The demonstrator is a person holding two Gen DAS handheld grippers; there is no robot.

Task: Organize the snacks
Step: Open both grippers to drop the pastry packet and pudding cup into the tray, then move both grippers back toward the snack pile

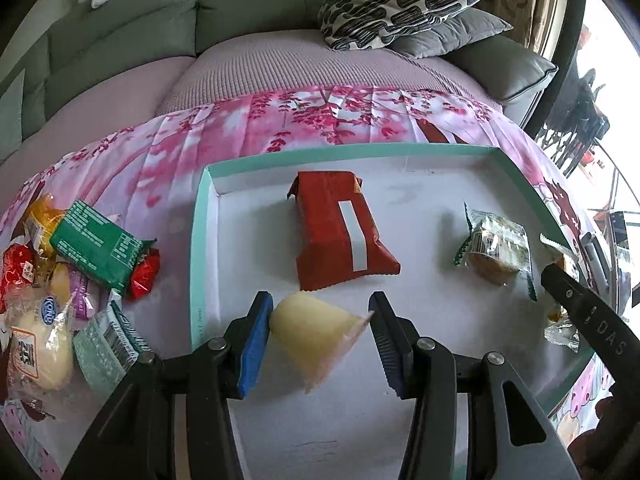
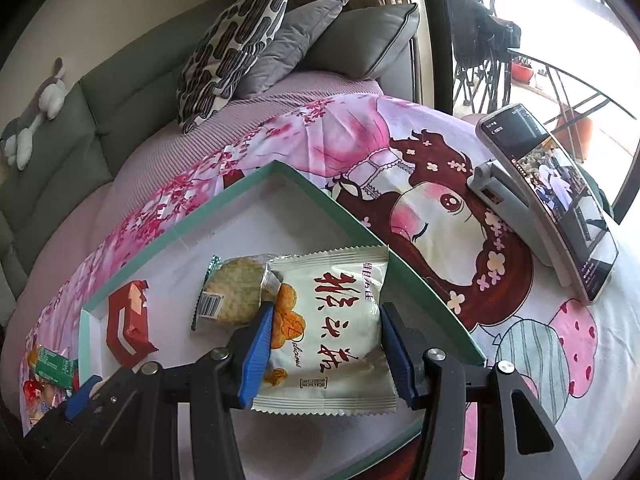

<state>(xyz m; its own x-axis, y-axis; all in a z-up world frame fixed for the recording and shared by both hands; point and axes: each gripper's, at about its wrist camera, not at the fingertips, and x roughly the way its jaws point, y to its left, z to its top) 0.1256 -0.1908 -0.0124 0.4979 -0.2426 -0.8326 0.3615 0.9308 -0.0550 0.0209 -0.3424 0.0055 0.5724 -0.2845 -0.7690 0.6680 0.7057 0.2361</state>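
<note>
Snacks go into shallow teal-rimmed white tray (image 1: 200, 240): left gripper (image 1: 320, 320) pinches pale yellow jelly cup (image 1: 308, 330) low over the floor, probably for placing. Right gripper (image 2: 326, 344) clamps white crimped packet (image 2: 336, 320) inside the tray's right edge; unsorted pile (image 1: 60, 280) waits outside.

Inside the tray (image 1: 199, 240) lie three packets (image 1: 340, 232), a snack pile (image 1: 60, 272) to its left.

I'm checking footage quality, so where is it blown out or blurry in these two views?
Left wrist view: the window at right is blown out, the jelly cup in the left gripper looks slightly soft. Right wrist view: the window is overexposed, the white snack bag stays sharp; fisheye bends the box rim.
</note>
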